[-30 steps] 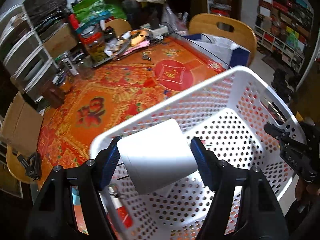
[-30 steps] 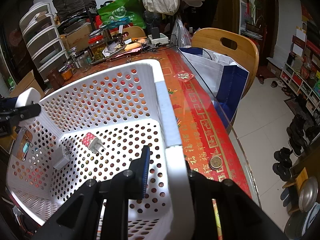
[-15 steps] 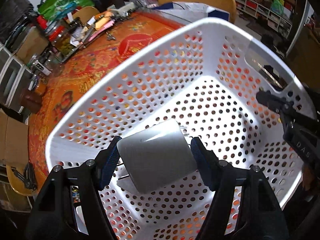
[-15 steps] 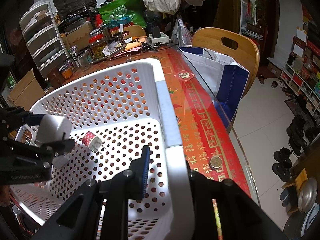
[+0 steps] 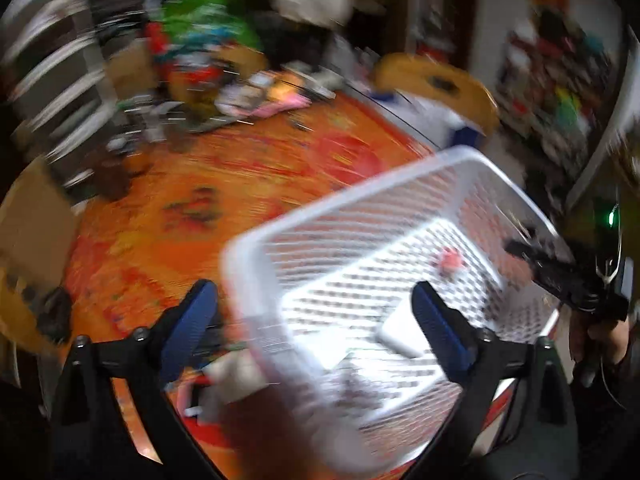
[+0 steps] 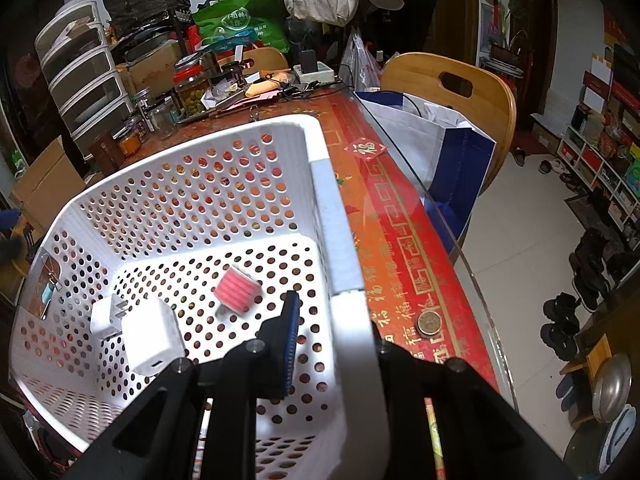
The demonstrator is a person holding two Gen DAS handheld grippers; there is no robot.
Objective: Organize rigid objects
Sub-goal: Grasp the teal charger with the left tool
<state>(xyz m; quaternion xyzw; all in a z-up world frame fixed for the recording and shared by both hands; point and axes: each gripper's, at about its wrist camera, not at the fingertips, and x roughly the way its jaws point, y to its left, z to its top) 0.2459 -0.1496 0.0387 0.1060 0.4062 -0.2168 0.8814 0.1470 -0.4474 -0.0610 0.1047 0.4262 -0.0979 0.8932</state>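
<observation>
Holding: the basket (image 6: 328,216) rim is clenched between the right gripper (image 6: 336,320) fingers, on the bench (image 6: 400,216).
Left gripper (image 5: 316,312): fingers spread wide, nothing held; view blurred.
Contents: large white charger (image 6: 154,334), small plug (image 6: 106,314) touching it, pink spool (image 6: 237,287) nearby, all on the basket floor.
Advice: the rim should be kept steady so nothing is tipped out while another item is sought.

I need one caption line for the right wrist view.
Right gripper clamps the white basket wall; two chargers and a pink spool lie inside.
</observation>
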